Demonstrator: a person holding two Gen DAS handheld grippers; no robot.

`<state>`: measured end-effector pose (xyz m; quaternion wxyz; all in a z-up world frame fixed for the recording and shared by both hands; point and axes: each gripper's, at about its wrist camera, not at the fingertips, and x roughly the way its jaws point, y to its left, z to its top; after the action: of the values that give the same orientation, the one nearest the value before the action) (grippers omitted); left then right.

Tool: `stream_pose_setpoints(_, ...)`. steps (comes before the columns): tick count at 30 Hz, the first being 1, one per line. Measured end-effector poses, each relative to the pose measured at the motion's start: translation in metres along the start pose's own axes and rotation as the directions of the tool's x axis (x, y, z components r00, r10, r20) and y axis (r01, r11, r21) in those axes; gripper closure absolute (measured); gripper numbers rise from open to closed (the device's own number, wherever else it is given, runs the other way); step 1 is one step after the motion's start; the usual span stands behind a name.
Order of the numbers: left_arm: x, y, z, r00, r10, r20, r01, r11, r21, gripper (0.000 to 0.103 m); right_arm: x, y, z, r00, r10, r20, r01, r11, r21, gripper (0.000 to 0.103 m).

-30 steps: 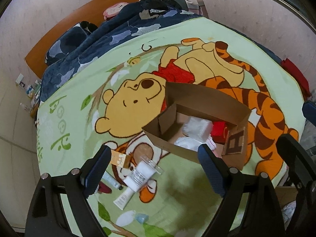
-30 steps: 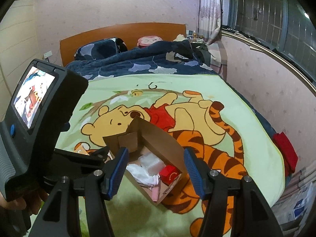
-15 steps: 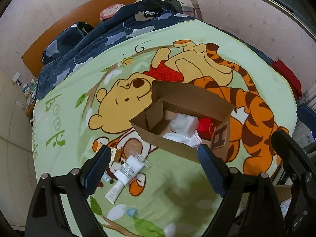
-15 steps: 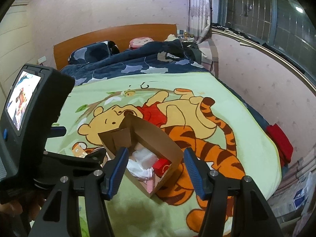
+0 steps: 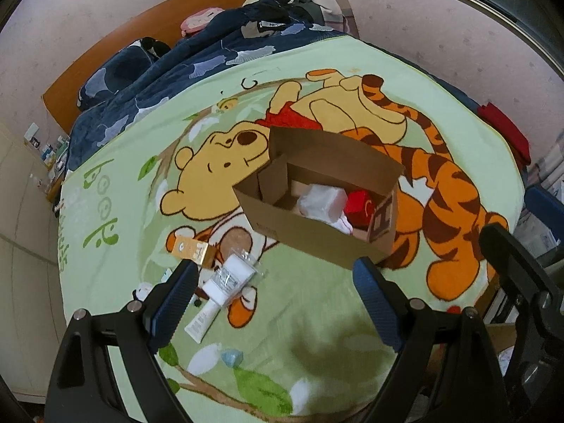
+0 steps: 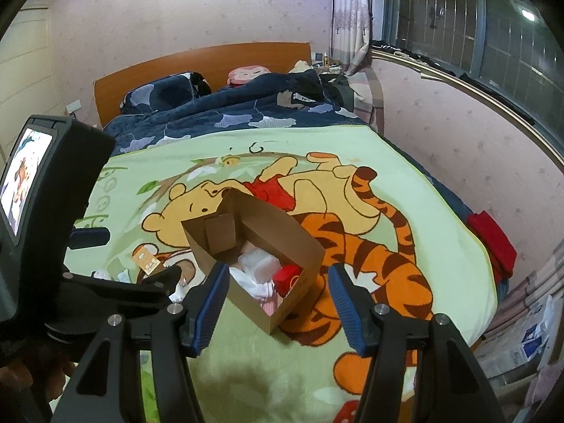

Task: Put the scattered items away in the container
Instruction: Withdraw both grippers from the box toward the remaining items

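An open cardboard box (image 5: 299, 229) (image 6: 208, 257) stands on a green cartoon blanket (image 5: 123, 183). It holds white soft items (image 5: 322, 201) and a red item (image 5: 363, 206). Left of it lie an orange packet (image 5: 192, 250), a clear-wrapped white pack (image 5: 231, 276), a white tube (image 5: 204, 319) and a small light-blue item (image 5: 232, 356). My left gripper (image 5: 271, 303) is open and empty, held above the blanket in front of the box. My right gripper (image 6: 276, 303) is open and empty above the box's near end. The left gripper's body (image 6: 53, 183) fills the left of the right wrist view.
A dark blue quilt (image 6: 225, 112) and pillows lie at the head of the bed by the wooden headboard (image 6: 197, 63). A red cloth (image 6: 493, 243) sits at the bed's right edge. A wall and window run along the right.
Both grippers have pulled back and up from the box, which now looks smaller and farther. More of the scattered items show at the left. Both stay open.
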<state>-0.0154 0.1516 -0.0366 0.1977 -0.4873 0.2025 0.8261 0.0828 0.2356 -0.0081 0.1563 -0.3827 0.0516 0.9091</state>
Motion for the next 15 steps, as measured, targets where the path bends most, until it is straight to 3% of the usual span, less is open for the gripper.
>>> stream_pose_setpoints(9,-0.011,0.013,-0.043,0.999,0.008,-0.037,-0.009,0.999,-0.032,0.013,-0.012,0.019,-0.017,0.999,0.036,-0.020,-0.037,0.999,-0.031,0.043)
stream_pose_setpoints(15,-0.011,0.044,-0.074,0.996,0.038,-0.079,-0.047,0.992,-0.119,0.013,-0.009,0.046,-0.025,0.994,0.098,-0.046,-0.101,0.992,-0.077,0.043)
